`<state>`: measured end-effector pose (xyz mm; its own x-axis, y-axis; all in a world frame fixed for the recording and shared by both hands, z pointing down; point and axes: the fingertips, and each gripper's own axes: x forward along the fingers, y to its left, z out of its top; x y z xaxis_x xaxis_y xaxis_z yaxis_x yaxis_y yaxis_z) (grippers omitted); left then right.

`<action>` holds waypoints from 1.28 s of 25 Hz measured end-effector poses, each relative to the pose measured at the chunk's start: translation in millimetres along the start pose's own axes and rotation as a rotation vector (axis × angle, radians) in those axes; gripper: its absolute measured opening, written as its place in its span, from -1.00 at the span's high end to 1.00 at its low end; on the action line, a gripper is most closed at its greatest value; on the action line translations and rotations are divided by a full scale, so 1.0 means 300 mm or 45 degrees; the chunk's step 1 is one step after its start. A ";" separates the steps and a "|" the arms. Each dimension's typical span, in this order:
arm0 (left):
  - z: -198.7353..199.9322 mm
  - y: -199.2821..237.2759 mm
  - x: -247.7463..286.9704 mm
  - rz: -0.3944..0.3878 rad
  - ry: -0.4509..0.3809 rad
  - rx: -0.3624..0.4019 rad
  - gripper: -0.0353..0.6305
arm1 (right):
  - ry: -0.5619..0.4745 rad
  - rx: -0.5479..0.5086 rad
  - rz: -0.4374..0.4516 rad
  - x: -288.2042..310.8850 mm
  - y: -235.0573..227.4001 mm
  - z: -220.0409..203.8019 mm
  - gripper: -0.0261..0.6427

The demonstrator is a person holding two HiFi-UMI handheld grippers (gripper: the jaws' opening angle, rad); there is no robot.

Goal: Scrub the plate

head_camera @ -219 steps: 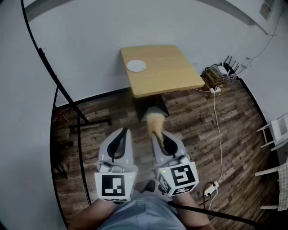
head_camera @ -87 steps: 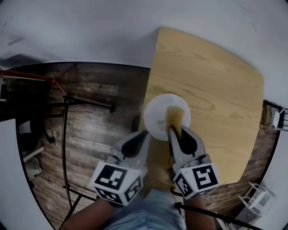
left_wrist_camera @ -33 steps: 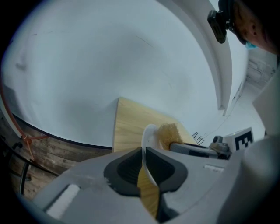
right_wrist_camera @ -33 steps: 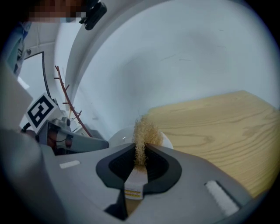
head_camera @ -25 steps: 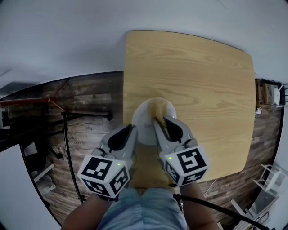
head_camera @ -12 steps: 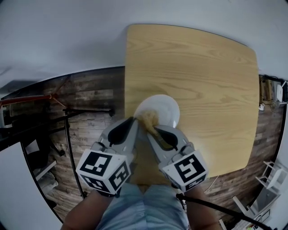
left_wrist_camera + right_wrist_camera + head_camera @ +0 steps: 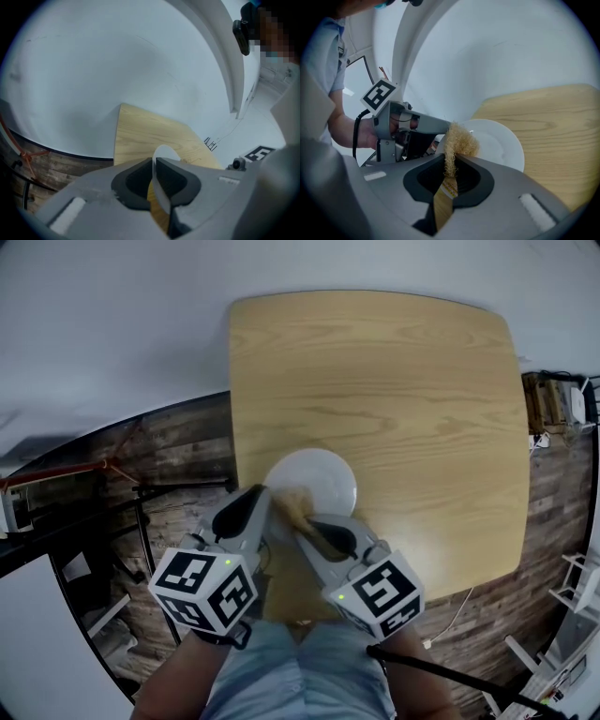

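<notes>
A round white plate [image 7: 314,479] lies near the left front edge of the light wooden table [image 7: 412,409]. My left gripper [image 7: 266,497] is shut on the plate's near-left rim; in the left gripper view the rim [image 7: 165,153] runs edge-on between the jaws of the left gripper [image 7: 153,162]. My right gripper [image 7: 299,522] is shut on a tan fibrous scrubber [image 7: 291,502], whose tuft rests on the plate's near-left part. In the right gripper view the scrubber [image 7: 459,138] sticks out of the right gripper [image 7: 451,162] over the plate [image 7: 499,146], beside the left gripper's body [image 7: 417,124].
The table's left edge [image 7: 232,427] drops to dark wooden flooring [image 7: 178,456]. A black metal stand [image 7: 141,512] stands on the floor at the left. A cable and chair legs [image 7: 577,587] are at the right. The person's legs [image 7: 300,681] are below.
The scrubber has swept from the plate's middle toward its near-left part. My left gripper has come up to the plate's rim and closed on it. The head view has shifted.
</notes>
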<state>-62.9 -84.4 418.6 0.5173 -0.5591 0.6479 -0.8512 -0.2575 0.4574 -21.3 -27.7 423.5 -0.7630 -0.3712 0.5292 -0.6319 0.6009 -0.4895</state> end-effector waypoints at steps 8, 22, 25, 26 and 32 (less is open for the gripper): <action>0.004 -0.009 0.010 0.012 0.002 -0.010 0.75 | 0.063 -0.016 0.042 -0.037 -0.001 -0.043 0.79; 0.100 0.013 0.042 0.052 -0.043 0.104 0.75 | 0.173 -0.060 0.170 -0.075 0.067 -0.075 0.79; 0.126 -0.005 0.043 0.048 -0.050 0.146 0.75 | 0.086 -0.047 0.075 -0.105 0.005 -0.003 0.79; 0.131 -0.014 0.044 0.045 -0.053 0.151 0.75 | 0.054 -0.040 0.030 -0.116 -0.026 0.023 0.79; 0.138 -0.033 0.039 0.025 -0.056 0.169 0.75 | -0.101 -0.033 -0.243 -0.131 -0.191 0.161 0.79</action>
<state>-52.0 -121.2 396.4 0.4985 -0.5985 0.6271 -0.8669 -0.3466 0.3583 38.4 -81.9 397.3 -0.6386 -0.5339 0.5542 -0.7631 0.5322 -0.3666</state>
